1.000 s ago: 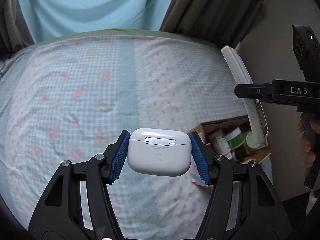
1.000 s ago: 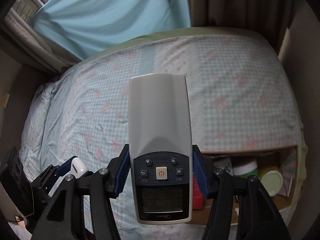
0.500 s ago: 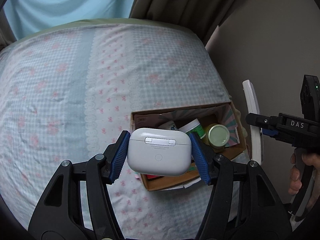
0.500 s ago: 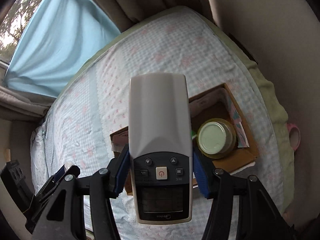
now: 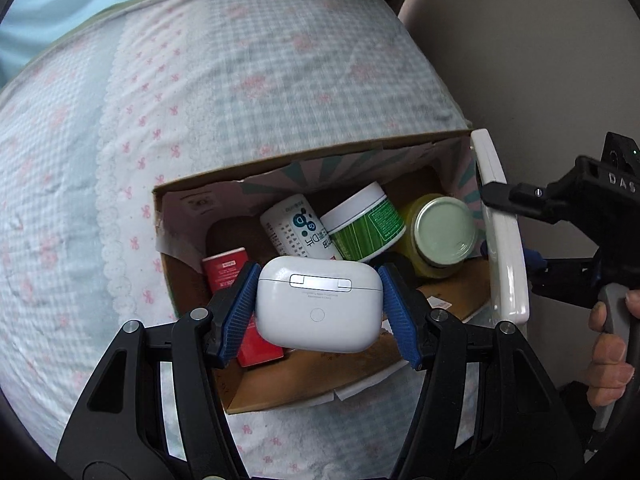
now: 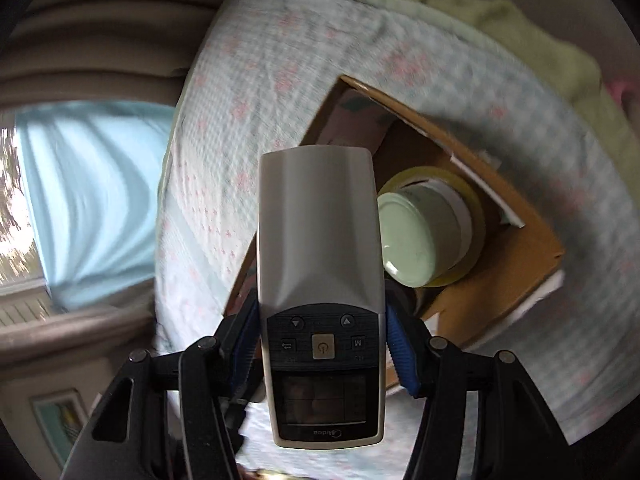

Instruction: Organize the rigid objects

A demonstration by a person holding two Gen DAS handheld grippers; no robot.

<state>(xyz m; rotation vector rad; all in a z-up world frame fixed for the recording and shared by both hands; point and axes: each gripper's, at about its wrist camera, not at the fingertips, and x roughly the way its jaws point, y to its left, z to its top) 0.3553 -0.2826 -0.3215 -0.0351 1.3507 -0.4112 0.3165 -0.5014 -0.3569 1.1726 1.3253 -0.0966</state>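
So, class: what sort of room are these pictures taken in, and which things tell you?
Most likely a bedroom: a bed under a floral checked sheet, window curtains, and a cardboard box of household items on the bed.

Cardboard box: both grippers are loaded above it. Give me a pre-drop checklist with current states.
1. Left gripper clamped on earbud case: ok.
2. Right gripper clamped on remote: ok.
3. Case over cardboard box opening: ok.
4. Remote over the opening: ok; in the left view it hangs near the box's right wall.
5. Free floor under case: cannot tell; red box and bottles lie nearby.
6. Yellow jar clear of remote: cannot tell.
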